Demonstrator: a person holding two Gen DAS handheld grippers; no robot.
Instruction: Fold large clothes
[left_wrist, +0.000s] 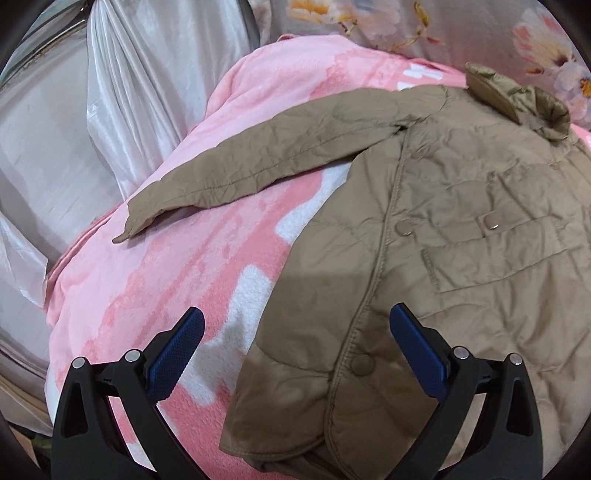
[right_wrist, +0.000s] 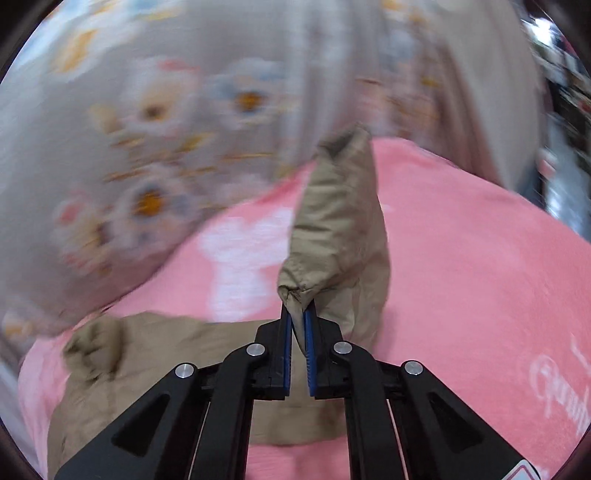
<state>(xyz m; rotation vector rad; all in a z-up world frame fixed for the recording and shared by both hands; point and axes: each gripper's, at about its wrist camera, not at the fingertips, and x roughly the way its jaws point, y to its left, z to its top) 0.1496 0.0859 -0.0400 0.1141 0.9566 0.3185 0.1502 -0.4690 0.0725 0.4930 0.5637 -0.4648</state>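
Observation:
A tan quilted jacket (left_wrist: 461, 236) lies face up on a pink and white blanket (left_wrist: 155, 280). Its left sleeve (left_wrist: 258, 162) stretches out flat to the left. My left gripper (left_wrist: 295, 325) is open and empty, hovering above the jacket's lower front hem. In the right wrist view, my right gripper (right_wrist: 298, 310) is shut on the cuff of the jacket's other sleeve (right_wrist: 340, 229) and holds it lifted off the blanket (right_wrist: 480, 258). The jacket's collar (right_wrist: 96, 347) lies at the lower left of that view.
A floral grey quilt (left_wrist: 406, 26) is bunched behind the blanket, and it fills the blurred upper part of the right wrist view (right_wrist: 147, 110). Shiny white satin fabric (left_wrist: 122, 81) hangs at the left past the blanket's edge.

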